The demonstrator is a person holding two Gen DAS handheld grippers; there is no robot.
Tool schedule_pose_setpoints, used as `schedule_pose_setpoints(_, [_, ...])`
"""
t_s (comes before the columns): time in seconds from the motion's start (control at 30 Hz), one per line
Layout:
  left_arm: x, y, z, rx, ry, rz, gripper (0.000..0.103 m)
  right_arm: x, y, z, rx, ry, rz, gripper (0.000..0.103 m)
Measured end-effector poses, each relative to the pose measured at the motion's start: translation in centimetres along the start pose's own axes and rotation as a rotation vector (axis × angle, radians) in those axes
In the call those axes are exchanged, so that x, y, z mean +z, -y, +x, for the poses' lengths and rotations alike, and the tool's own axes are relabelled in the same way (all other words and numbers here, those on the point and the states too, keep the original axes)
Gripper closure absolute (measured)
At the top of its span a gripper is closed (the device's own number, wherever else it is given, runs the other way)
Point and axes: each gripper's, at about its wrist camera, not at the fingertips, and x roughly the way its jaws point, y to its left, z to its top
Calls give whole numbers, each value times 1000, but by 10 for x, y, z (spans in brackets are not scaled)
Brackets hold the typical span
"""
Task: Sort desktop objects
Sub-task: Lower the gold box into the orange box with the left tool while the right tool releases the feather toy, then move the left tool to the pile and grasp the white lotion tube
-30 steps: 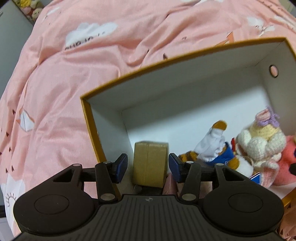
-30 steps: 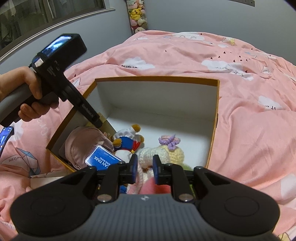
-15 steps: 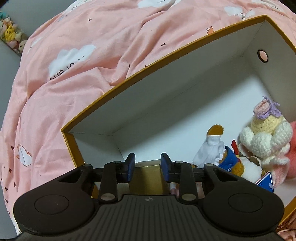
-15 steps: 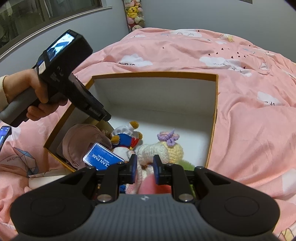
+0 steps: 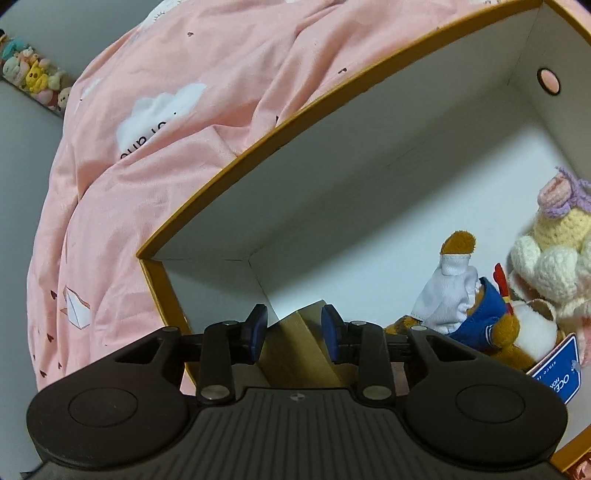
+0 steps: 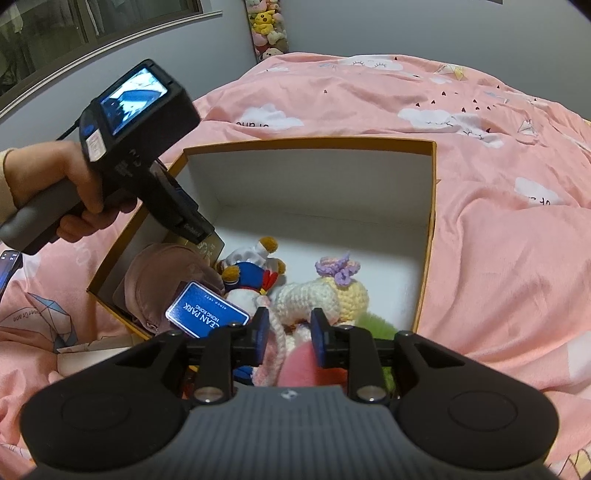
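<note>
An orange-rimmed white box (image 6: 430, 206) lies on the bed. In it are a duck plush (image 6: 251, 273), a crochet doll with a purple bow (image 6: 325, 295), a blue card (image 6: 207, 314), a mauve cap (image 6: 162, 273) and a green plush (image 6: 376, 328). My left gripper (image 5: 293, 332) reaches down into the box's near left corner. It is shut on a small tan cardboard box (image 5: 295, 343), which sits tilted between the pads. My right gripper (image 6: 290, 334) hovers over the box's near edge. Its jaws are opening, with a pink plush (image 6: 299, 363) loose between them.
A pink duvet (image 6: 498, 184) surrounds the box on all sides. A phone (image 6: 9, 266) lies at the far left, and white paper (image 6: 92, 354) sits by the box's near left corner. Small plush toys (image 6: 267, 29) line the wall.
My left gripper sank into the corner, rolled, and closed its jaws on the cardboard box, which now tilts. My right gripper stayed put, and its jaws widened off the pink plush.
</note>
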Motion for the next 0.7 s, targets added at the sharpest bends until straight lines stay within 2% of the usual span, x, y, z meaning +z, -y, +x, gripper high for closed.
schedule_pose_setpoints(0.17, [-7, -19, -18, -89, 86, -97, 67, 0, -1, 0, -1, -1, 4, 76])
schedule_pose_setpoints(0.27, [-18, -23, -43, -99, 176, -124, 67, -1, -3, -1, -2, 8, 2, 68])
schedule_pose_setpoints(0.4, [-43, -25, -84, -149, 298, -176, 67, -3, -7, -4, 25, 32, 7, 58])
schedule_pose_setpoints(0.5, [-68, -23, -112, -180, 386, -195, 67, -6, -13, -7, 58, 51, 9, 57])
schedule_pose_setpoints(0.6, [-85, -21, -123, -182, 409, -211, 67, -9, -20, -11, 95, 66, 15, 57])
schedule_pose_setpoints(0.7, [-107, -15, -126, -185, 398, -254, 67, -13, -31, -12, 166, 59, 31, 57])
